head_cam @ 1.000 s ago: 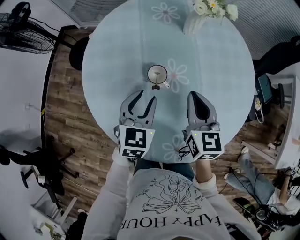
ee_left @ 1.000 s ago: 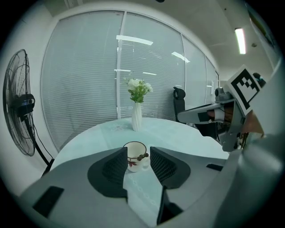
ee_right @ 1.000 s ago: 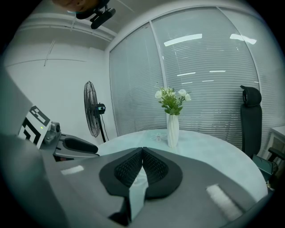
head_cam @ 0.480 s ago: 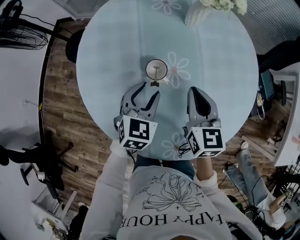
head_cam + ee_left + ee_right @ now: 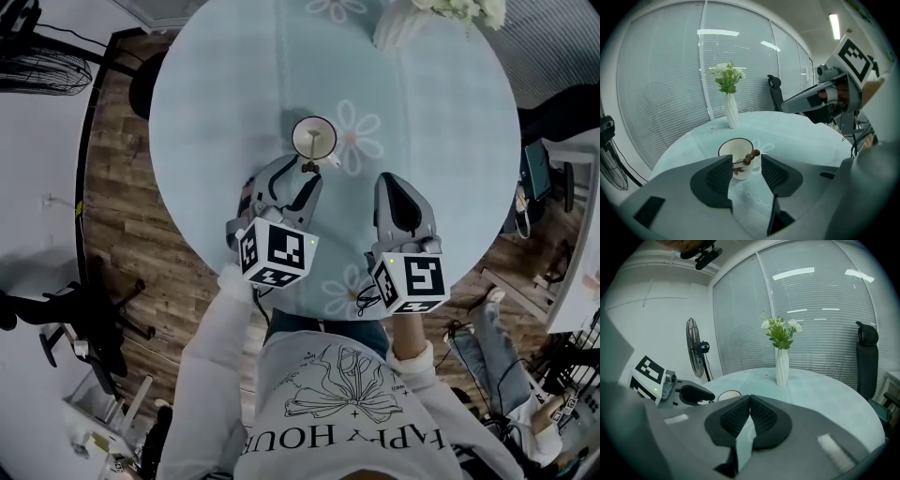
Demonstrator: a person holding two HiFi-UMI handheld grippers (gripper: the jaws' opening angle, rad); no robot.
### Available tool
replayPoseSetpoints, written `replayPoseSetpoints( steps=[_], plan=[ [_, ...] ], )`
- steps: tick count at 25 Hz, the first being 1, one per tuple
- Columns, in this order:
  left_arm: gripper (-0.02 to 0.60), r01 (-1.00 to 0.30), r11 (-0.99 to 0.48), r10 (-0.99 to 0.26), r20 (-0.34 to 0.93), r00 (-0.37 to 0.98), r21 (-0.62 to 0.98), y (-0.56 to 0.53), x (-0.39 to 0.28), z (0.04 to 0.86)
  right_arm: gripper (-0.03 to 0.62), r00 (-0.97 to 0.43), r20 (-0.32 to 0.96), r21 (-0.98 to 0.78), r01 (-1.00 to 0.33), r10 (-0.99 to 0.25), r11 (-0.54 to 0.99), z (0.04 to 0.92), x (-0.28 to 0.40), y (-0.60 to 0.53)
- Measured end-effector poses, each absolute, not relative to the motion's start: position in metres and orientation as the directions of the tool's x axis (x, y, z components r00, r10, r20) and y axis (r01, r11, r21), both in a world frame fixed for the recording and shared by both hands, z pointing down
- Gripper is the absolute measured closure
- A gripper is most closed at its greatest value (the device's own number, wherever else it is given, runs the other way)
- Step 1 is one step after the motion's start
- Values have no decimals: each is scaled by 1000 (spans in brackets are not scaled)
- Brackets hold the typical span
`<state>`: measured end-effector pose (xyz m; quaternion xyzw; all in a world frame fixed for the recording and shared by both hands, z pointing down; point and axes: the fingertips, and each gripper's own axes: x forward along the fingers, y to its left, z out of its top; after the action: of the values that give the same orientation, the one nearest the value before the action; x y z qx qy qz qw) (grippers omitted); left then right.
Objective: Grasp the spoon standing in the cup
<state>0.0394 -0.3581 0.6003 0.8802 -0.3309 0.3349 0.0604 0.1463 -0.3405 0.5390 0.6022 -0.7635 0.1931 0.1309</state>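
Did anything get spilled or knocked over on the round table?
No, nothing stands out. The cup stands upright with the spoon leaning in it, the vase is upright too, and the table shows no spill.

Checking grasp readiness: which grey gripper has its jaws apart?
The left gripper: its jaws are opening before the brown spoon in the white cup, nothing clamped; the right gripper has them together.

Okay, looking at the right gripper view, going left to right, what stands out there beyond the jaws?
Black standing fan → white cup → white ribbed vase of white flowers → black office chair.
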Motion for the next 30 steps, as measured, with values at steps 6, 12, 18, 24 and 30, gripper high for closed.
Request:
replayPoseSetpoints(
  steps=[6,12,18,24,30],
  plan=[
    [390,-575,-806,-517,642,565,-143,-359,47,606,583,-238,438,-138,-971,-867,197,542,148,-341],
    [520,-564,-806,-533,632,563,-177,-362,49,603,583,-231,445,-136,-972,-865,189,544,149,-338],
    [528,-620,-771,-565,604,562,-144,-370,45,598,583,-219,445,-135,-975,-868,177,543,151,-339],
    [529,-686,-725,-597,549,585,-58,-375,42,581,583,-223,434,-135,-974,-873,182,538,148,-339],
    [529,-695,-715,-620,521,586,-70,-375,37,558,583,-225,412,-134,-973,-883,186,525,145,-336]
  ],
)
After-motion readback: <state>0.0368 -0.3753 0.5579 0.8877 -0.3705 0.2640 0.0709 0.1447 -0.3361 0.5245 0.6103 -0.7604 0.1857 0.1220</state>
